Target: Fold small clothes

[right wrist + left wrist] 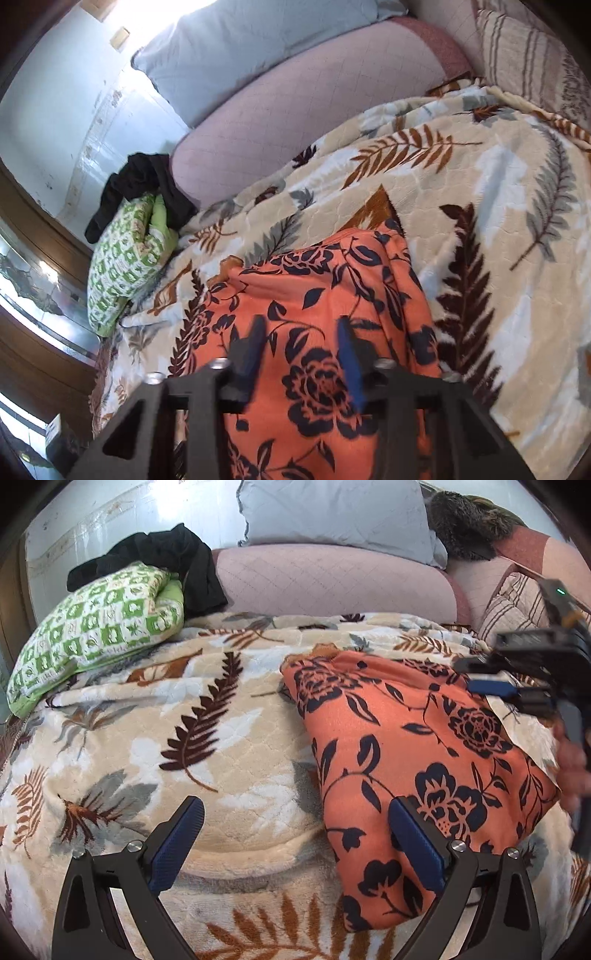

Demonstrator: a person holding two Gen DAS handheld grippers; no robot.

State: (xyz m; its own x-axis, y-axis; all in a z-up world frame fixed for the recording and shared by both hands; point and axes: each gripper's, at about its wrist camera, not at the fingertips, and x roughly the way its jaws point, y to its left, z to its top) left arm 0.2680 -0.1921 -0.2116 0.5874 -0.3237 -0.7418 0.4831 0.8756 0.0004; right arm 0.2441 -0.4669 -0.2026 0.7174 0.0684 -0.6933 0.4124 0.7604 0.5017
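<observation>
A bed carries a cream leaf-print blanket (229, 709). On it lies a folded orange floral garment (406, 746) at the right, a green checked pillow (96, 635) far left, and a pink quilted bolster (332, 583) far behind.

We are counting one orange flowered garment (413, 760), folded and lying on one leaf-patterned blanket (207, 716). We are counting one green checked pillow (99, 631) with one black garment (177, 557) lying over it. We are counting one pink quilted bolster (332, 583), one pale blue pillow (332, 513), and one striped cushion (513, 605). We are counting one dark furry item (469, 520) at the far corner. We are counting two grippers: one left gripper (295, 842) and one right gripper (303, 350).
</observation>
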